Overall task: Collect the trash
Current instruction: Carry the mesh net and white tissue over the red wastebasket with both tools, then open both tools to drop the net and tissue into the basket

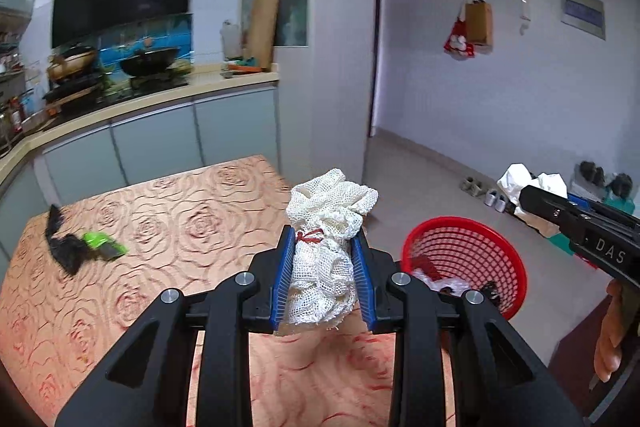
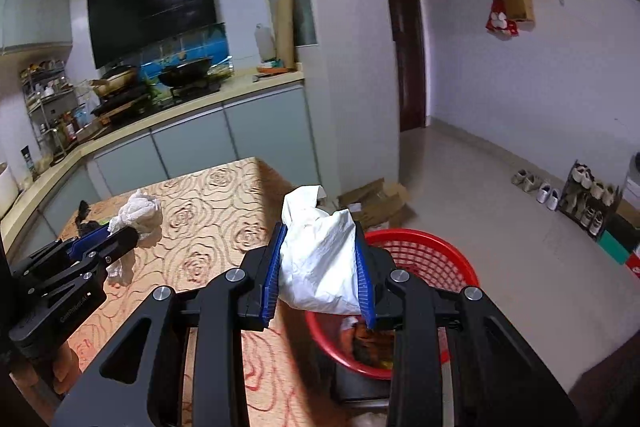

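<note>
My left gripper (image 1: pixel 325 241) is shut on a white mesh net bundle (image 1: pixel 326 251) tied with red string, held above the table's right part. It also shows in the right wrist view (image 2: pixel 138 213). My right gripper (image 2: pixel 322 239) is shut on a crumpled white plastic bag (image 2: pixel 320 259), held above the red basket (image 2: pixel 432 255). The red basket (image 1: pixel 468 247) stands beside the table's right edge and holds some trash. A green wrapper (image 1: pixel 105 245) and a black scrap (image 1: pixel 64 247) lie on the table at the left.
The table (image 1: pixel 180 227) has a rose-patterned cloth. Kitchen counter with stove and pans (image 1: pixel 148 63) stands behind it. Flattened cardboard (image 2: pixel 376 203) lies on the floor beyond the basket. Shoes and a shoe rack (image 2: pixel 588 195) line the right wall.
</note>
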`<control>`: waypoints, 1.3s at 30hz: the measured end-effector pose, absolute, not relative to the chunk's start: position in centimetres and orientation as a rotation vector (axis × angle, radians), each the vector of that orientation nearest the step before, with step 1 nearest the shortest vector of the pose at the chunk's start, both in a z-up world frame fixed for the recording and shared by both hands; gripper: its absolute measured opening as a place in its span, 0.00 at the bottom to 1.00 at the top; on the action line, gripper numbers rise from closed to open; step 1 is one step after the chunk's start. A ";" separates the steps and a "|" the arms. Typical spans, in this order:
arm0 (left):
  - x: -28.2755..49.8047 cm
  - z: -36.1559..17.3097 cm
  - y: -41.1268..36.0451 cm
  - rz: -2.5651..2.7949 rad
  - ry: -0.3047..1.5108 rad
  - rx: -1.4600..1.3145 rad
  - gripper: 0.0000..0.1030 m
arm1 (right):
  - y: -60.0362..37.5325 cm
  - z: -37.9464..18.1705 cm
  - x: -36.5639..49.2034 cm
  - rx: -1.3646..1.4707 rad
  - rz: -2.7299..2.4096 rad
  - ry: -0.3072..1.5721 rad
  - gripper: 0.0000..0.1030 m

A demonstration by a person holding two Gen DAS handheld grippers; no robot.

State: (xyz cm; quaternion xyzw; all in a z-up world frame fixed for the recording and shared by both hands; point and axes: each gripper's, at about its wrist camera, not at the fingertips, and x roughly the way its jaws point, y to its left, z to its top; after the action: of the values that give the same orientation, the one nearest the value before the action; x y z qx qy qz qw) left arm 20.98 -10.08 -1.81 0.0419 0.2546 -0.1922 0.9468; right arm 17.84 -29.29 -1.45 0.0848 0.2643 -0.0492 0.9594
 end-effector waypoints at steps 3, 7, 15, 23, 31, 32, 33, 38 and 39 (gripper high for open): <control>21.5 -2.2 -12.2 -0.442 0.528 0.104 0.26 | -30.8 -2.1 17.5 0.187 -0.136 0.544 0.30; 22.3 -3.0 -14.6 -0.497 0.554 0.127 0.26 | -32.8 -3.0 17.5 0.197 -0.188 0.558 0.30; 24.0 -4.8 -19.8 -0.605 0.610 0.167 0.27 | -35.9 -5.4 18.4 0.220 -0.258 0.620 0.31; 25.7 -7.5 -23.2 -0.650 0.684 0.195 0.27 | -36.8 -7.8 20.0 0.220 -0.269 0.682 0.31; 26.7 -9.2 -23.9 -0.665 0.739 0.190 0.27 | -37.3 -9.8 21.3 0.238 -0.272 0.735 0.32; 26.7 -9.3 -24.0 -0.667 0.742 0.189 0.28 | -37.3 -10.0 21.3 0.239 -0.270 0.739 0.32; 26.8 -9.4 -24.0 -0.672 0.745 0.189 0.28 | -37.3 -10.1 21.4 0.241 -0.267 0.744 0.33; 27.1 -9.9 -24.0 -0.688 0.765 0.170 0.38 | -37.1 -10.7 21.6 0.252 -0.246 0.765 0.40; 27.1 -9.9 -23.9 -0.691 0.767 0.161 0.42 | -37.2 -10.7 21.6 0.254 -0.245 0.765 0.45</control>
State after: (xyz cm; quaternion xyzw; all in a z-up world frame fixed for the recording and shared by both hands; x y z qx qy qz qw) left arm 27.14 -23.90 -9.91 0.0769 0.3664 -0.3301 0.8665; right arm 21.60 -37.19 -10.73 0.1234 0.3713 -0.1191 0.9125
